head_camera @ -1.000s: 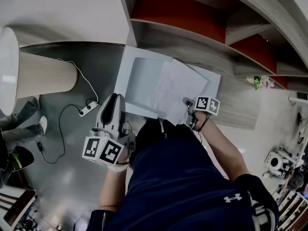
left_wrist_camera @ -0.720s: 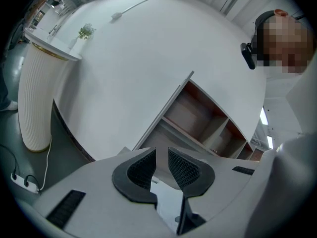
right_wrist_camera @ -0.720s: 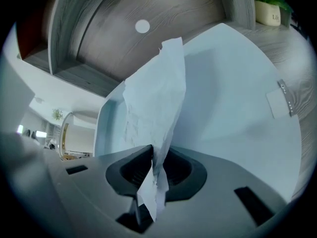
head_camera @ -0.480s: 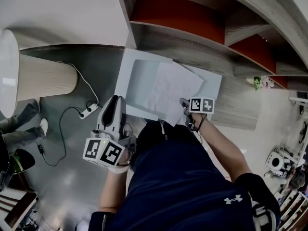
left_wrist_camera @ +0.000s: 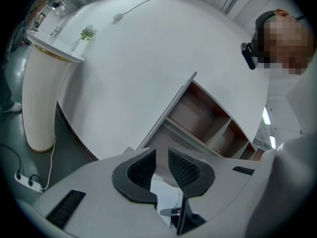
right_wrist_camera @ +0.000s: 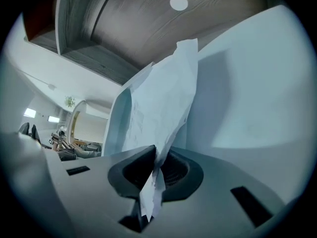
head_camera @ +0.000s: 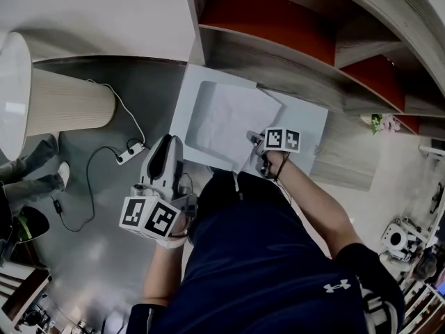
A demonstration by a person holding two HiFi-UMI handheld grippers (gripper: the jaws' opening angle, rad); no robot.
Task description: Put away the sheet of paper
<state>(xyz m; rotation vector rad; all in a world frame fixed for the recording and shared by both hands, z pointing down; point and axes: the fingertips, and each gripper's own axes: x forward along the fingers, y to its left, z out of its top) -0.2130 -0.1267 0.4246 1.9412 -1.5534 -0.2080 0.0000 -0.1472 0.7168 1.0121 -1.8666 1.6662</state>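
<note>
Grey floor (head_camera: 97,235) at left, white wall (head_camera: 90,12) above. Wooden shelf unit (head_camera: 278,58) with red back panels at top right. Ribbed white column (head_camera: 66,106) on floor, power strip (head_camera: 130,154) near it. Pale blue open case (head_camera: 182,120) at foot of shelves. Sheet of paper (head_camera: 229,117) over case, lower edge pinched by right gripper (right_wrist_camera: 157,165), jaws just closing on it. Left gripper (left_wrist_camera: 162,165) beside case, fingers slightly spread, nothing between.

Soft, even indoor light; the sheet of paper (right_wrist_camera: 163,98) shadows the white box (right_wrist_camera: 257,83) faintly. Gripper views bow, corners black.
</note>
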